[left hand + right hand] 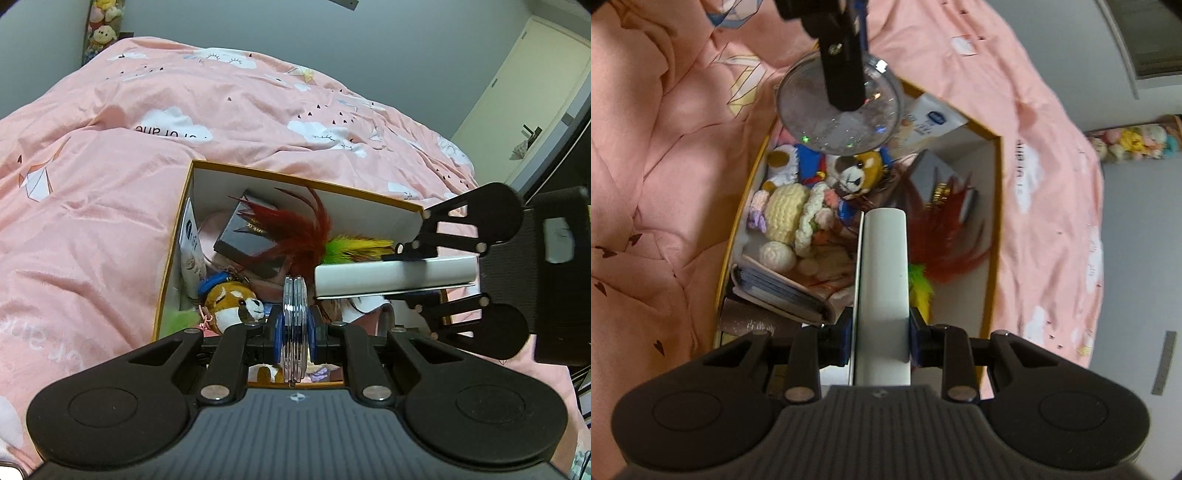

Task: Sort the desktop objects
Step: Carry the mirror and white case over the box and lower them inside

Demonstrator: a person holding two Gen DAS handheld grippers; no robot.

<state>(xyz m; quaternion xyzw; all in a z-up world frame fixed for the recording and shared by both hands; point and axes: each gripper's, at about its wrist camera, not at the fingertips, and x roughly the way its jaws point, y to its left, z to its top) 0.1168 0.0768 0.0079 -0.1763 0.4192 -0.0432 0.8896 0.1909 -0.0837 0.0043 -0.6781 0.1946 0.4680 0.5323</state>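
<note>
Gripping clear round glittery disc point(294, 314) and white flat case point(882, 295) over crowded gold-rimmed cardboard box point(173, 236), risking slipping onto red feathers point(295, 229).

A bed under a pink quilt point(155, 155) printed with white clouds fills the room; grey walls point(369, 33) rise behind it, a cream door point(524, 96) stands right, and plush toys point(101, 29) pile in the far corner
</note>
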